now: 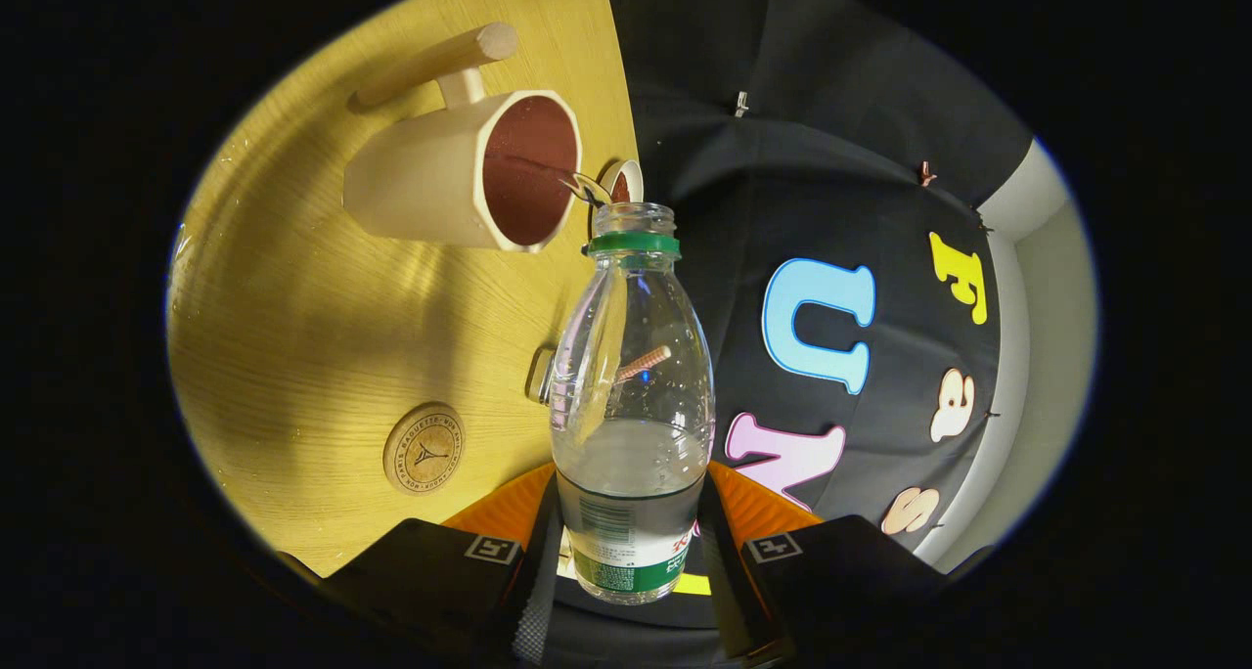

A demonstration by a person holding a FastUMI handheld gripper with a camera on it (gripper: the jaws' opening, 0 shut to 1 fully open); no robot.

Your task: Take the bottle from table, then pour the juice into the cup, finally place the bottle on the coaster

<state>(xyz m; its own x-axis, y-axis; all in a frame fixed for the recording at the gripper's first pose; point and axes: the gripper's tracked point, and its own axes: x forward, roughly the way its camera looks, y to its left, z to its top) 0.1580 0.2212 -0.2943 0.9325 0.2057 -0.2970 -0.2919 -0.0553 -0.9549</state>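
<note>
Gripper [631, 552]: its two fingers are closed against the lower body of the bottle [631, 395], one pressing on each side at the level of the label. The grip sits near the bottle's base.

Bottle: clear plastic, cap off, with a green ring below the open mouth. It is held tipped over, so that the table [323, 336] appears as a slanted wooden surface beside it. Clear liquid fills roughly the lower third of the bottle, nearest the fingers; the upper part is see-through and carries a few droplets.

Cup [469, 170]: cream-coloured, with a straight wooden handle sticking out from its side and a dark reddish-brown inside. It stands on the table just beyond the bottle's mouth. A thin stream of liquid runs from the bottle's mouth over the near rim into the cup. The bottle's mouth is close to the rim; whether the two touch cannot be told.

Coaster [424, 448]: a round wooden disc with a printed emblem, lying flat on the table beside the bottle's lower half, well apart from the cup. Nothing rests on it.

A second, smaller round item shows right behind the bottle's mouth; its kind cannot be told.
</note>
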